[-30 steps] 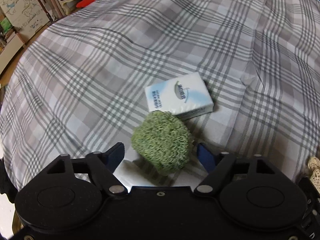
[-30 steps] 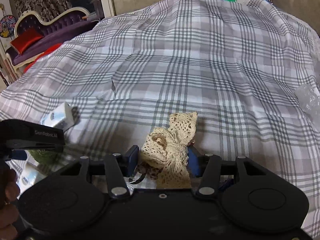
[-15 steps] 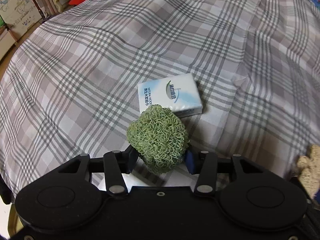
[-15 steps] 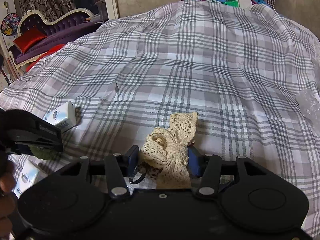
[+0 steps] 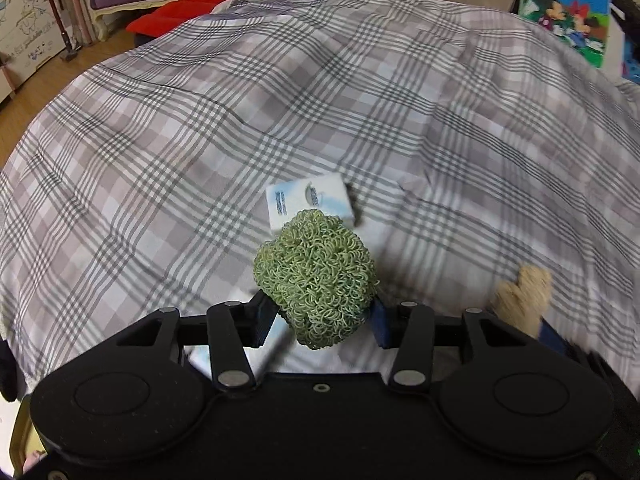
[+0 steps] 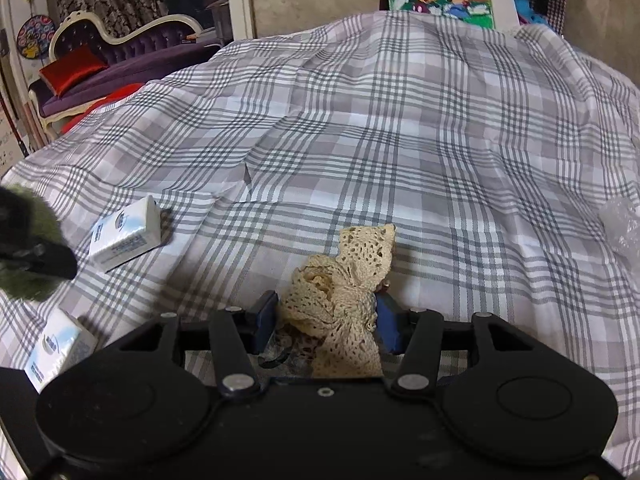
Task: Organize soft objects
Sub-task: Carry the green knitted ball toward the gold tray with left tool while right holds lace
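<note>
Two soft things were held in the tongs above the checked bed cover.

The green curly scrubber (image 5: 316, 280) was pinched between the pads of the left tongs (image 5: 318, 320) and was seen lifted clear of the bed cover (image 5: 160, 140). A white tissue pack (image 5: 308, 200) lay on the cover just behind the scrubber, and a second tissue pack (image 6: 56, 350) was seen on the cover below it, close to the left tongs. The cream lace piece (image 6: 340, 296) was pinched by the right tongs (image 6: 328, 320), to the right of the scrubber and apart from it; whether it touched the cover could not be told. A crumpled clear plastic piece (image 6: 620, 224) lay on the cover far to the right of the scrubber.
</note>
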`<move>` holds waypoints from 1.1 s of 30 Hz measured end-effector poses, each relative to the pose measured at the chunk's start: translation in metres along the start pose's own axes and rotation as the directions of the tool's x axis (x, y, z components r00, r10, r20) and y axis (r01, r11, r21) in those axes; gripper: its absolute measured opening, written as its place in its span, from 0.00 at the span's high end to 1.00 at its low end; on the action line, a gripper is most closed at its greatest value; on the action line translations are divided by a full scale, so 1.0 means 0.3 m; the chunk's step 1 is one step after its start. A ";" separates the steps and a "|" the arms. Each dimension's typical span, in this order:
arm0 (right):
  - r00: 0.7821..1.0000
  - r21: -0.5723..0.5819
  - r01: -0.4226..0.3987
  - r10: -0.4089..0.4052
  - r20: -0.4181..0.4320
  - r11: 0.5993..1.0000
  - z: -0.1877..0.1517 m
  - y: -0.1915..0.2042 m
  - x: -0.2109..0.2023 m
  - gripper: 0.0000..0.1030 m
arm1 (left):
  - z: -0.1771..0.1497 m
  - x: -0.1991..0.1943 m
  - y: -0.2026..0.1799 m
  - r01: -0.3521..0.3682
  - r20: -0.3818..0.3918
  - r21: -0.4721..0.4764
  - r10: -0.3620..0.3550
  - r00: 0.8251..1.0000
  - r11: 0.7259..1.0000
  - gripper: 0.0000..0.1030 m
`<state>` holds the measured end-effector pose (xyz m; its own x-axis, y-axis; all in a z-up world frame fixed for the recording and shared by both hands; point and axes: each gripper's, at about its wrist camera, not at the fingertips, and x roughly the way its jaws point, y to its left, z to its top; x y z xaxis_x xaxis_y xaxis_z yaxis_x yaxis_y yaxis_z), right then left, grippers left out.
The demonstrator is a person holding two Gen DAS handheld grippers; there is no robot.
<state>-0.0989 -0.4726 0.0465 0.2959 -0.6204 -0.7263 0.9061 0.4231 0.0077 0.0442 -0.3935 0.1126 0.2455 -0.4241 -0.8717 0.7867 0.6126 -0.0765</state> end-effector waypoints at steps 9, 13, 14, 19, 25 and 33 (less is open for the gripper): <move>0.999 -0.038 0.008 -0.007 0.031 0.999 -0.007 0.015 -0.014 0.50 | -0.148 -0.206 0.023 0.035 0.031 0.013 -0.036 0.999 0.999 0.54; 0.998 -0.072 0.013 -0.008 0.070 0.997 -0.019 0.033 -0.043 0.50 | -0.226 -0.307 0.079 0.053 0.048 -0.002 -0.053 0.997 0.999 0.53; 0.996 -0.082 0.008 -0.001 0.084 0.997 -0.023 0.038 -0.055 0.50 | -0.248 -0.329 0.098 0.053 0.053 -0.013 -0.053 0.997 0.998 0.53; 0.987 -0.119 -0.053 0.070 0.142 0.991 -0.039 0.064 -0.112 0.50 | -0.366 -0.419 0.220 -0.003 0.077 -0.082 0.010 0.997 0.997 0.53; 0.967 -0.172 -0.138 0.171 0.191 0.975 -0.070 0.108 -0.157 0.50 | -0.497 -0.469 0.421 -0.088 0.060 -0.226 0.104 0.993 0.970 0.53; 0.954 -0.238 -0.156 0.209 0.216 0.959 -0.086 0.177 -0.251 0.50 | -0.666 -0.515 0.697 -0.181 0.021 -0.403 0.206 0.978 0.897 0.53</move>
<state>-0.0810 -0.3863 0.0838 0.5370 -0.6460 -0.5425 0.7502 0.6598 -0.0432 0.0574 -0.0667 0.1346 0.4145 -0.3024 -0.8584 0.4331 0.8951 -0.1062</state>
